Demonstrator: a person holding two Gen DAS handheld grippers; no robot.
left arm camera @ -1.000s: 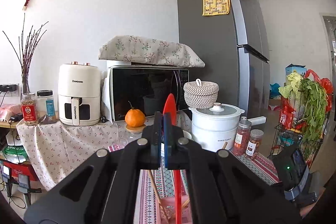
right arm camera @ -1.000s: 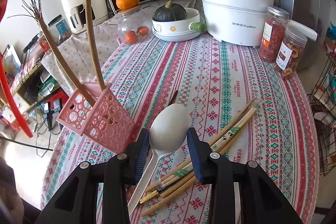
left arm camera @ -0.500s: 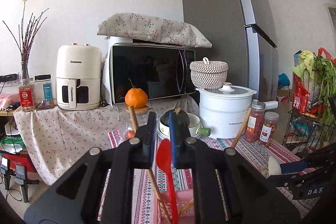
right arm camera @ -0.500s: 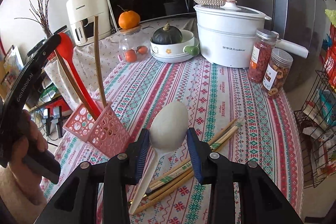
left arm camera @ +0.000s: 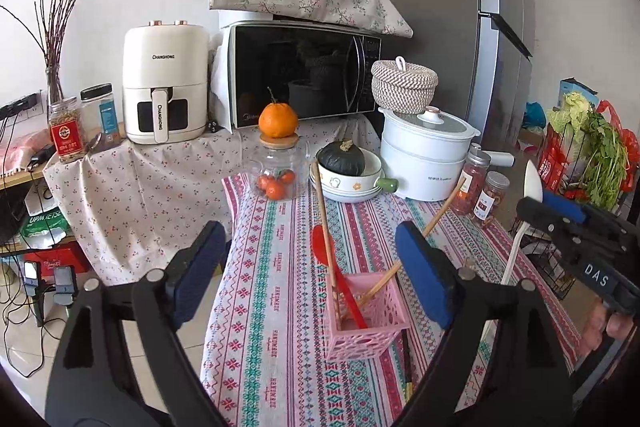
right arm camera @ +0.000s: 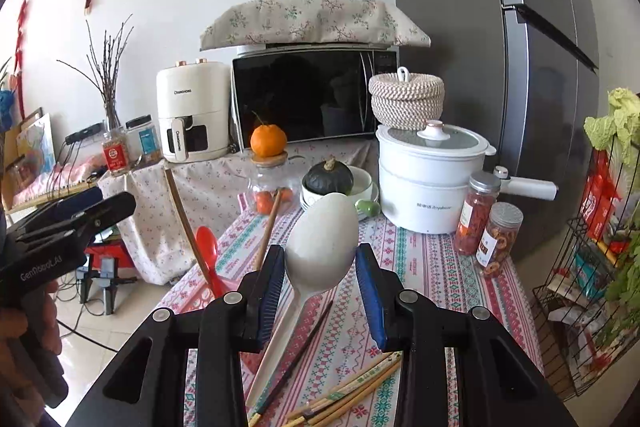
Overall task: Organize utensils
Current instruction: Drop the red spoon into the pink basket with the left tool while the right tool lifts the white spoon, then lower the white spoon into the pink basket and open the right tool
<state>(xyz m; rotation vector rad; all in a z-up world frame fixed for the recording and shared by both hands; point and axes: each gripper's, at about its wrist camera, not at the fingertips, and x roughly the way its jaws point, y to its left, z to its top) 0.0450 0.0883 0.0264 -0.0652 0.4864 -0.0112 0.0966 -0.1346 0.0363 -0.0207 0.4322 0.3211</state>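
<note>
A pink utensil basket point(left arm camera: 366, 315) stands on the patterned tablecloth and holds a red spatula point(left arm camera: 334, 275) and two wooden sticks point(left arm camera: 326, 231). My left gripper point(left arm camera: 312, 267) is open and empty, above and behind the basket. My right gripper point(right arm camera: 320, 283) is shut on a white rice spoon point(right arm camera: 322, 247) and holds it in the air; the spoon also shows in the left wrist view point(left arm camera: 532, 187). Several chopsticks point(right arm camera: 352, 391) lie on the cloth below it. The red spatula shows at the left of the right wrist view point(right arm camera: 208, 259).
A white cooking pot point(left arm camera: 426, 155), a bowl with a dark squash point(left arm camera: 346, 167), a glass jar with an orange on top point(left arm camera: 278, 163) and two spice jars point(left arm camera: 480, 187) stand at the table's far end. A wire vegetable rack point(right arm camera: 600, 247) stands to the right.
My left gripper has opened and let the red spatula drop into the pink basket, then drawn back. My right gripper has lifted the white spoon off the table.
</note>
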